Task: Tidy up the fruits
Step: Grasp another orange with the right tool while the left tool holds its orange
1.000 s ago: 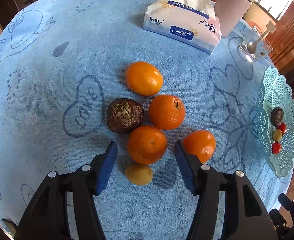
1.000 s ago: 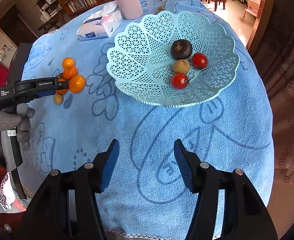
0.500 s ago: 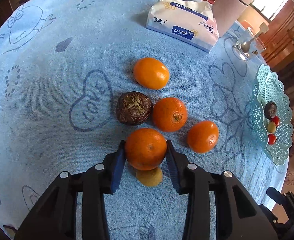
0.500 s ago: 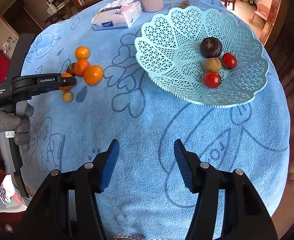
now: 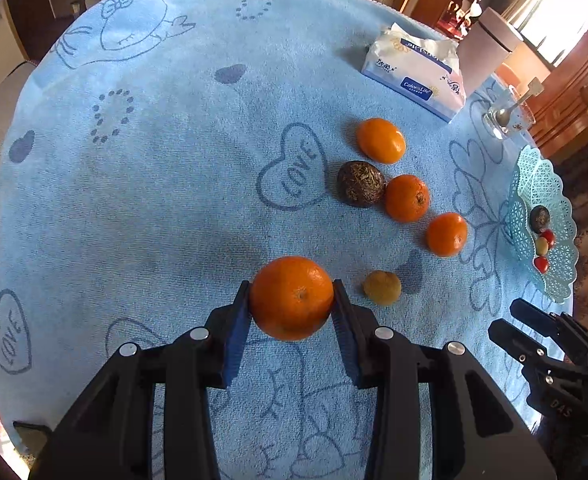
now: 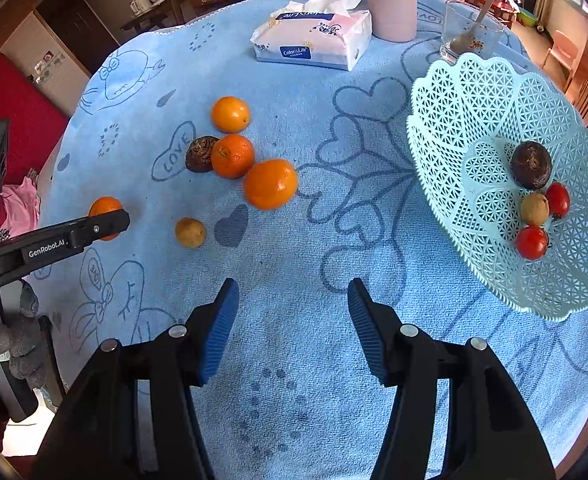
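Left wrist | left claw (image 5: 292,304) grips 1 orange (image 5: 292,298) | 3 oranges (image 5: 406,197) on cloth

Bare blue cloth (image 6: 294,320) lies between and ahead of the right gripper's (image 6: 293,320) spread jaws. Farther ahead left sit loose oranges (image 6: 270,184); ahead right, the basket (image 6: 453,168) blocks.

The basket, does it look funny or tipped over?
Yes, the basket sits tilted, its near edge hanging past the table edge. The four fruits inside have gathered on its low side. Nothing looks spilled.
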